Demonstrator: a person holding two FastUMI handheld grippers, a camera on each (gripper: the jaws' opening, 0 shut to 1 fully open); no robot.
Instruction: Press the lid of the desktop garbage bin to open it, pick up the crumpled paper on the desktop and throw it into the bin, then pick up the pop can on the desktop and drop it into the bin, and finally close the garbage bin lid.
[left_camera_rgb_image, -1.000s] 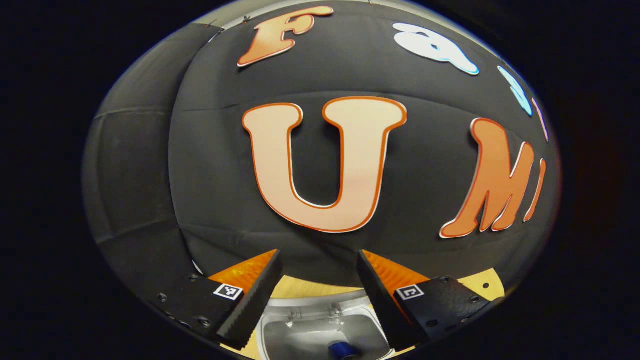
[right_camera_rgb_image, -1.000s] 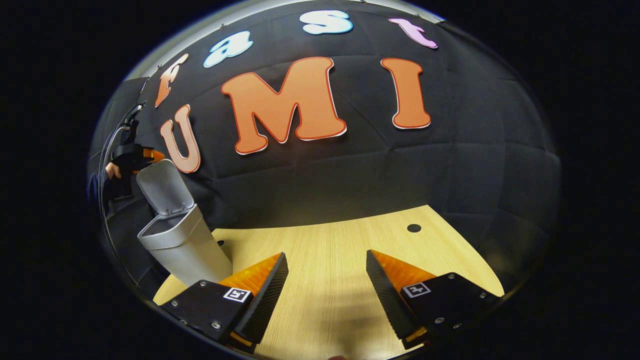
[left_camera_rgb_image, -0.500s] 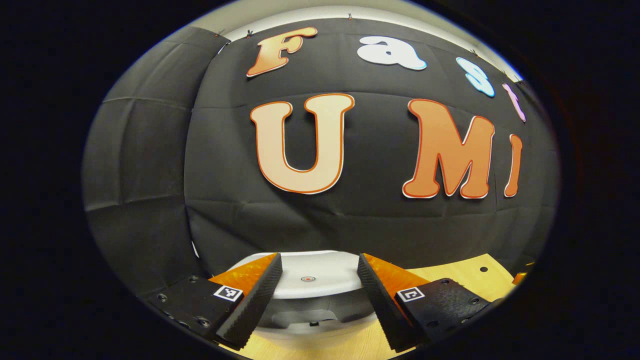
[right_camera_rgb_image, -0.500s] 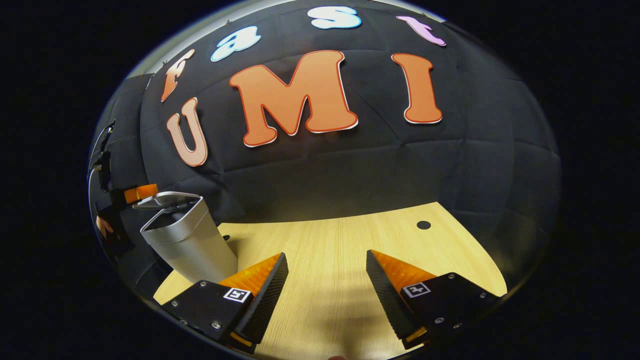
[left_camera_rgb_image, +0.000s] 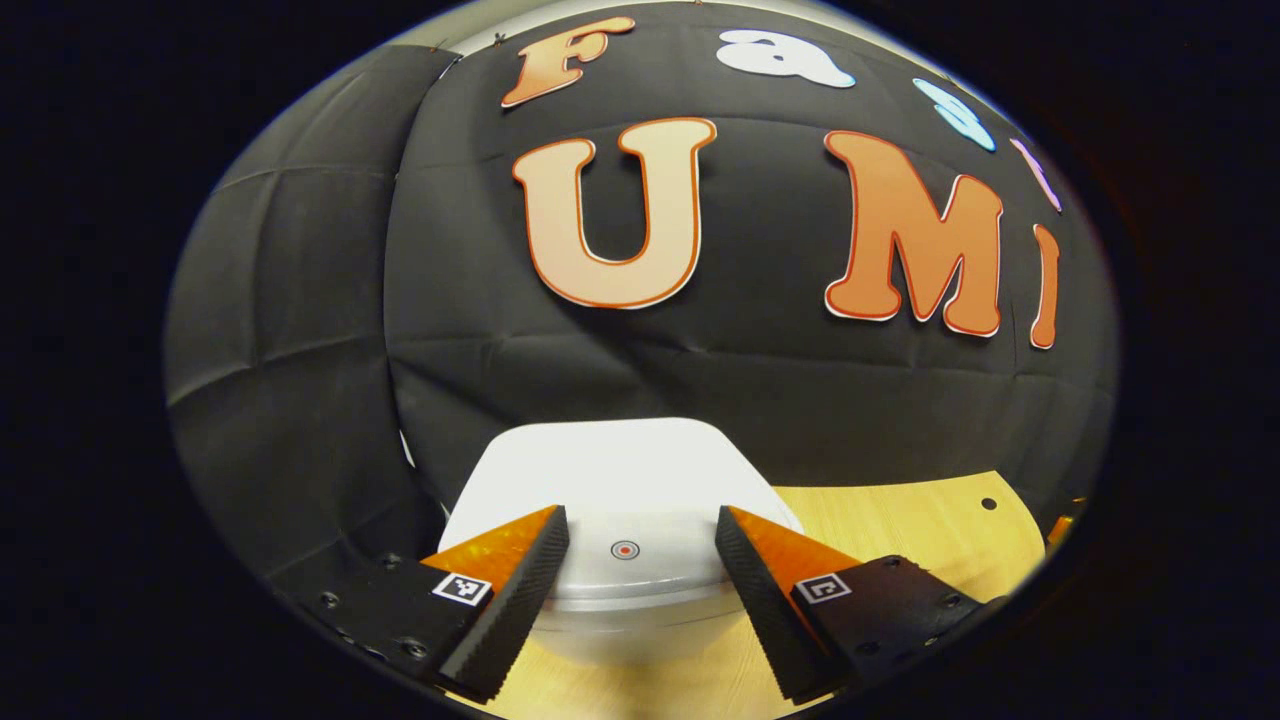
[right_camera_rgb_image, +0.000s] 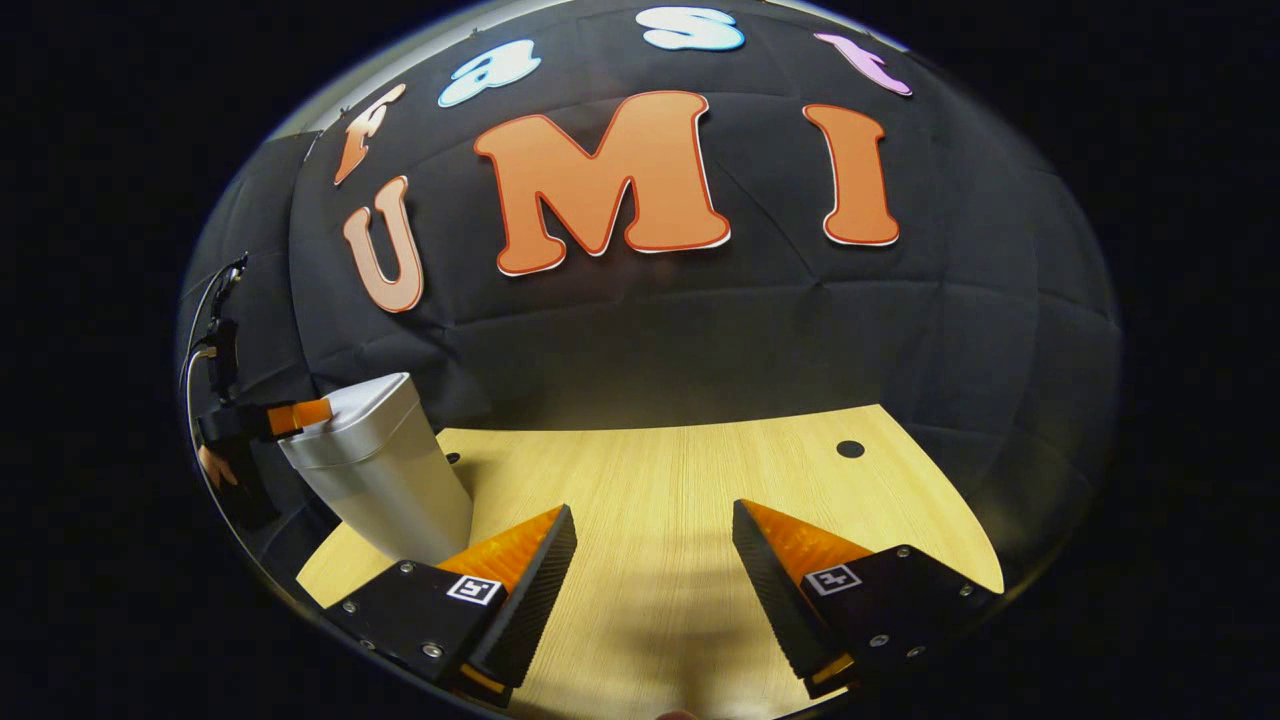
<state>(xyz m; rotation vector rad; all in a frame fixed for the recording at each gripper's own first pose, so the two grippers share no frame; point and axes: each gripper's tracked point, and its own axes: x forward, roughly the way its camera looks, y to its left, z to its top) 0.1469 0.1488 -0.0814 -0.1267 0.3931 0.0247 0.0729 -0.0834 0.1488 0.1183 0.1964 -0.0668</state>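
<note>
In the left gripper view the bin's white lid lies flat and shut on the bin, a small red dot near its front edge. My left gripper is open, its fingers resting on or just over the lid's front. In the right gripper view the silver bin stands at the table's left end with its lid down, and the left gripper meets its top edge, a hand behind it. My right gripper hovers open above bare tabletop, holding nothing. The bin's inside is hidden.
The light wooden table spreads to the right of the bin, with a round cable hole near its far right corner. Black cloth walls stand close behind the bin and along the table's back edge.
The lid stood upright a second ago with a blue thing visible inside the bin; it swung down and now lies shut. My left gripper came down with it. The right gripper barely moved.
</note>
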